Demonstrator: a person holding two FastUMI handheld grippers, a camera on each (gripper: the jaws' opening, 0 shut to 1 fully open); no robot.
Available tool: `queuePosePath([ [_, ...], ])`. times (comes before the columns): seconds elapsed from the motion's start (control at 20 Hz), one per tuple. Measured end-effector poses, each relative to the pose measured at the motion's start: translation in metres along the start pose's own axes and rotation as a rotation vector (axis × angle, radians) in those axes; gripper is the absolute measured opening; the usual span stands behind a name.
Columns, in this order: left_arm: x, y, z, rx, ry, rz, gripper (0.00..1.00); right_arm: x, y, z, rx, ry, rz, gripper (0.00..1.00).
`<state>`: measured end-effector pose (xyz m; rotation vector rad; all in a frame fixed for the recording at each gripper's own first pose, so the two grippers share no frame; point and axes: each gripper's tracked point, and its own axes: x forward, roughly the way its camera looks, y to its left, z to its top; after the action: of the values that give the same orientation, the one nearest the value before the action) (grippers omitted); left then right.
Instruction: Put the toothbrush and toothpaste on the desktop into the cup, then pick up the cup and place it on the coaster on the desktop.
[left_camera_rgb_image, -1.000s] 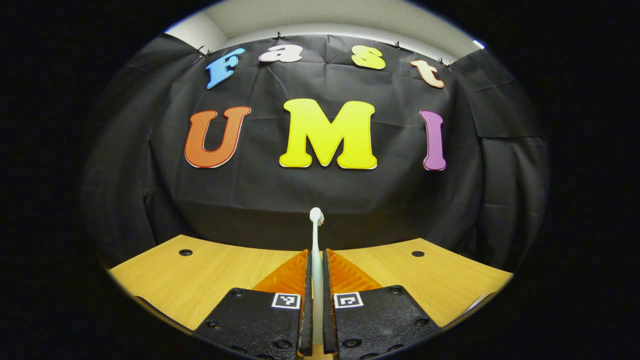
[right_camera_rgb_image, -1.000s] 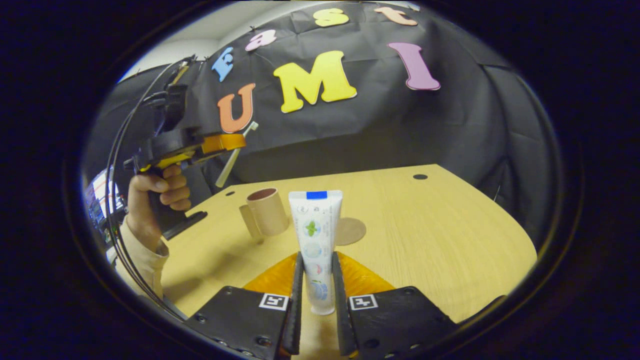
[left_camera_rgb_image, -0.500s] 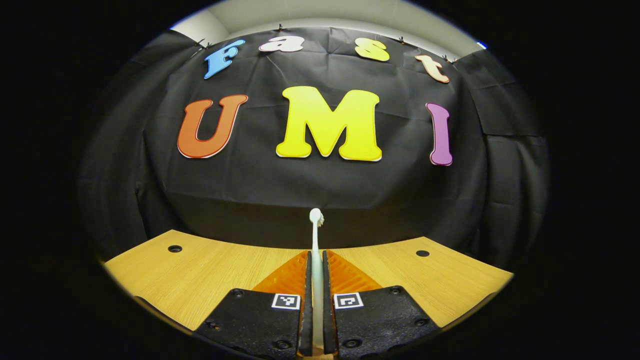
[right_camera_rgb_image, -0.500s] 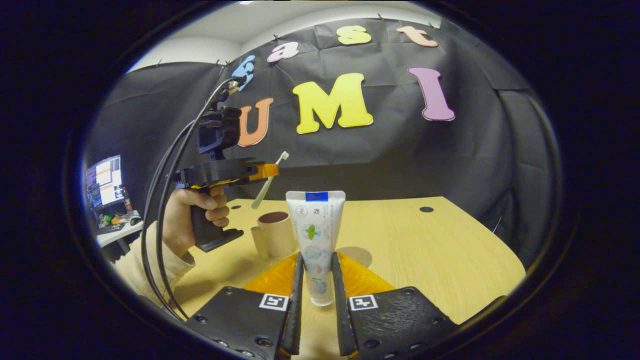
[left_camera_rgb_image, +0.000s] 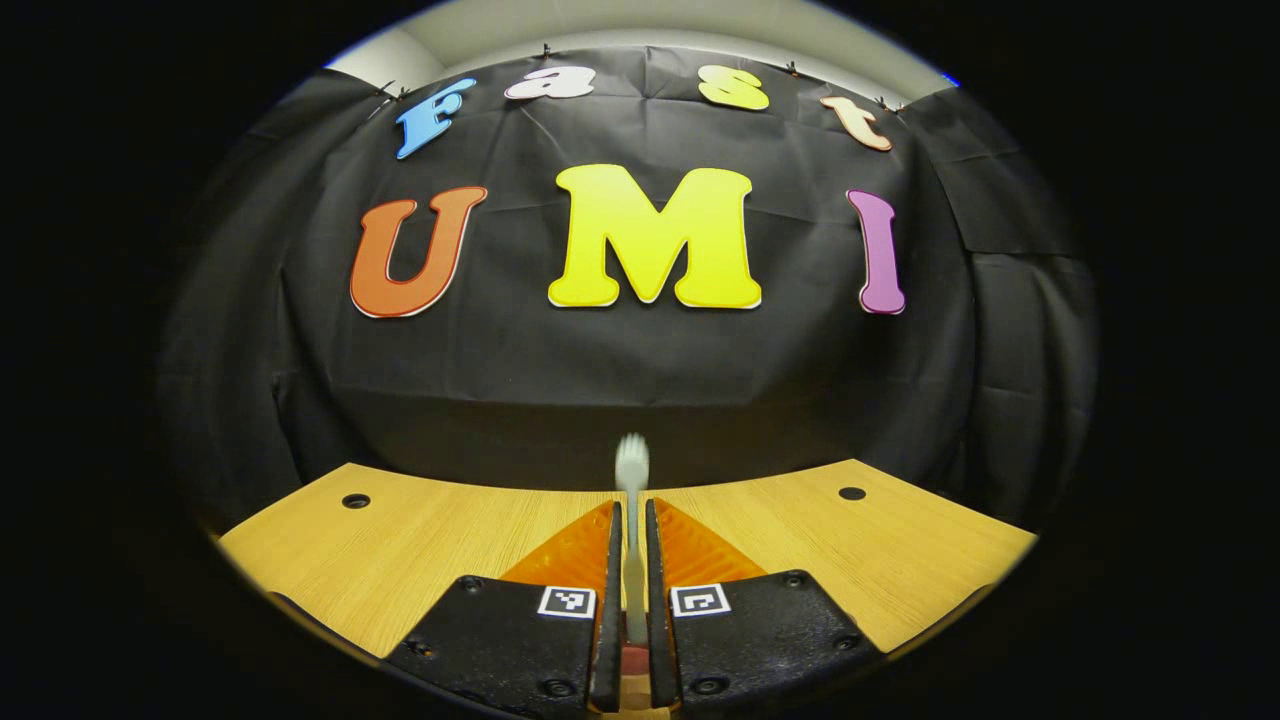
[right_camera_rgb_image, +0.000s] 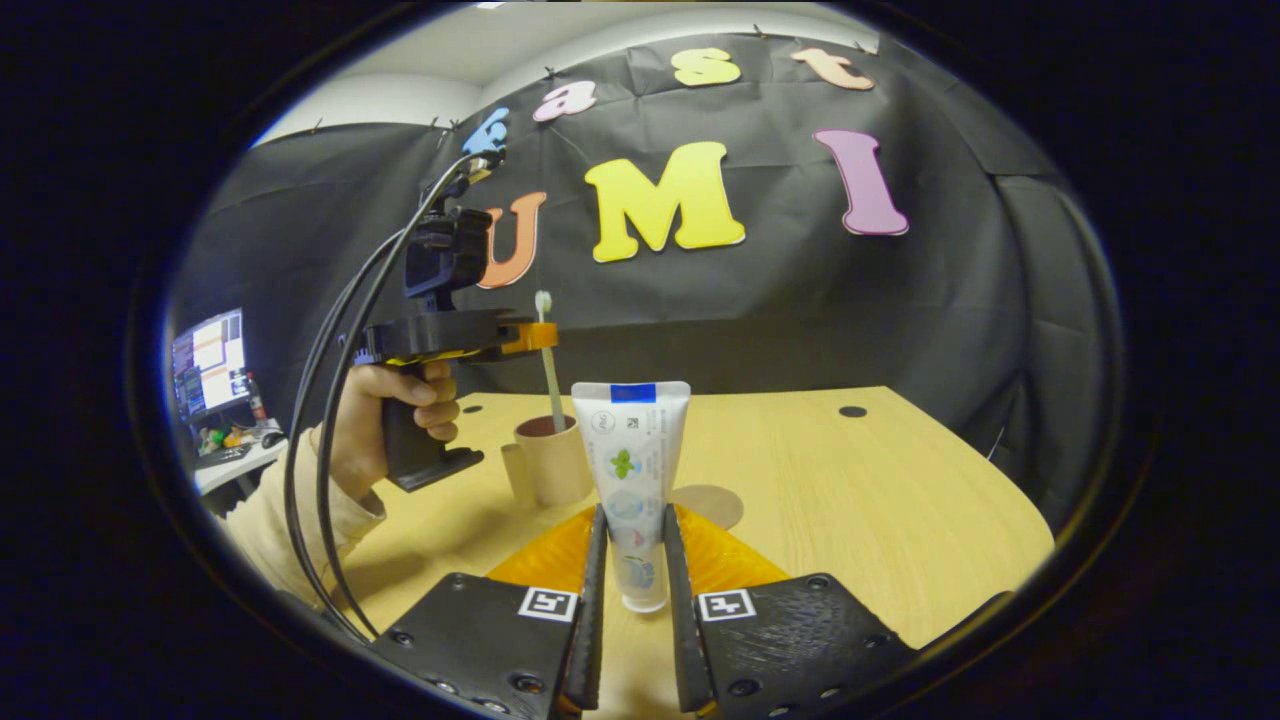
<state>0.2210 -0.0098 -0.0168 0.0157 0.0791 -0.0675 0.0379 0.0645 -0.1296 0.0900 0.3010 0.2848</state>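
White toothbrush upright in tan cup, toothpaste upright

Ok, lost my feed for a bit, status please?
Left claw loose around toothbrush, dropping into cup. Right claw shut on toothpaste, held above table. Coaster beside cup, nothing blocking.

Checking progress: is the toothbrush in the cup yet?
Partly: the toothbrush stands upright, lower end inside the cup, near the left gripper.
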Motion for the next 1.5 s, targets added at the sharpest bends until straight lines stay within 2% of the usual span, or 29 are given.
queuePosePath([
  [0.15,-0.001,0.003,-0.005,-0.001,0.024,-0.001,0.16,-0.002,0.0,0.002,0.001,-0.004,-0.001,0.29],
  [0.2,-0.004,0.004,-0.008,0.0,0.04,0.006,0.12,-0.003,0.0,0.004,0.001,-0.007,-0.002,0.29],
  [0.25,-0.008,0.006,-0.015,0.011,0.074,0.022,0.24,-0.005,0.001,0.004,-0.001,-0.009,-0.004,0.29],
  [0.35,-0.015,0.006,-0.026,0.005,0.117,0.023,1.0,-0.007,0.003,0.007,-0.007,-0.012,-0.007,0.29],
  [0.4,-0.018,0.006,-0.024,-0.018,0.116,0.015,0.96,-0.007,0.006,0.01,-0.008,-0.015,-0.007,0.29],
  [0.55,-0.031,0.023,-0.019,-0.054,0.089,0.062,0.96,-0.004,0.012,0.016,-0.009,-0.022,-0.001,0.29],
  [0.6,-0.034,0.027,-0.02,-0.054,0.088,0.068,1.0,-0.003,0.015,0.018,-0.012,-0.02,0.003,0.29],
  [0.65,-0.039,0.031,-0.02,-0.046,0.087,0.073,0.96,-0.001,0.019,0.021,-0.017,-0.023,0.008,0.31],
  [0.7,-0.045,0.037,-0.022,-0.034,0.087,0.087,0.96,0.001,0.022,0.026,-0.025,-0.03,0.01,0.29],
  [0.75,-0.051,0.043,-0.023,-0.027,0.082,0.099,0.96,0.003,0.023,0.03,-0.032,-0.037,0.007,0.31],
  [0.85,-0.064,0.046,-0.027,-0.035,0.075,0.092,0.97,0.007,0.028,0.038,-0.04,-0.054,0.005,0.27],
  [1.0,-0.083,0.054,-0.035,-0.041,0.074,0.096,0.96,0.017,0.039,0.055,-0.04,-0.068,0.014,0.29],
  [1.15,-0.101,0.068,-0.046,-0.048,0.077,0.11,0.96,0.035,0.053,0.079,-0.043,-0.089,0.03,0.29],
  [1.4,-0.105,0.086,-0.063,-0.054,0.113,0.141,0.96,0.077,0.08,0.13,-0.043,-0.146,0.061,0.29],
  [1.5,-0.103,0.082,-0.065,-0.075,0.111,0.125,0.97,0.093,0.09,0.143,-0.061,-0.158,0.071,0.29],
])
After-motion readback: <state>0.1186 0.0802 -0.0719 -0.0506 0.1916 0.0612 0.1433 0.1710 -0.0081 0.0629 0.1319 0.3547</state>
